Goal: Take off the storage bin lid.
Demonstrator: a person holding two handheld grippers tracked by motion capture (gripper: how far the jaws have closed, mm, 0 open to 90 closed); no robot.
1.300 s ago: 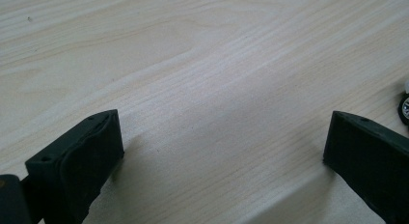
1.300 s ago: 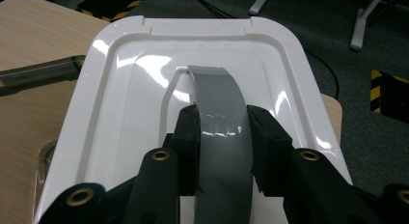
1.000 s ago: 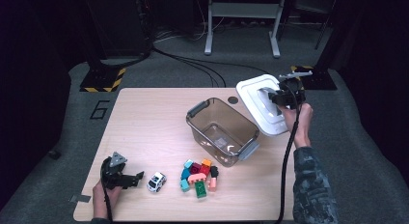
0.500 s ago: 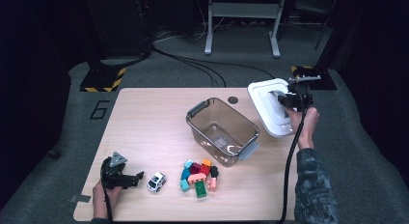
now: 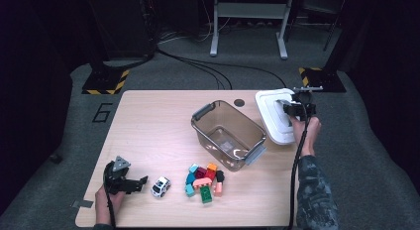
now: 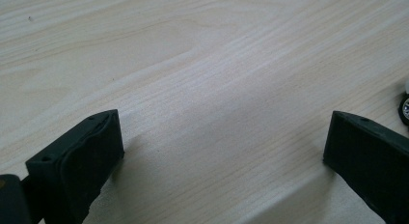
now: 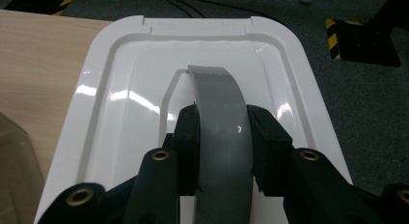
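A white lid (image 5: pixel 270 122) with a grey arched handle (image 7: pixel 218 96) sits over the table's right edge. My right gripper (image 5: pixel 293 110) is shut on that handle, and in the right gripper view both black pads (image 7: pixel 187 137) press its sides. The lid (image 7: pixel 115 122) lies beside the clear, open plastic bin (image 5: pixel 228 133) at mid table. Near the front left corner, my left gripper (image 5: pixel 140 183) rests open and low over the wood, pointing at a small white toy car (image 5: pixel 160 186). My left gripper (image 6: pixel 224 137) has bare wood between its jaws, and a wheel of the car (image 6: pixel 404 107) shows at the right edge.
Several coloured bricks (image 5: pixel 203 180) lie in a heap in front of the bin. The wooden table (image 5: pixel 148 126) stands on dark carpet, with cables and stand feet behind it. A corner of the bin (image 7: pixel 9 151) shows at the left in the right gripper view.
My right hand has come down with the lid, which now lies lower and flatter at the table's right edge. The left gripper has stayed in place.
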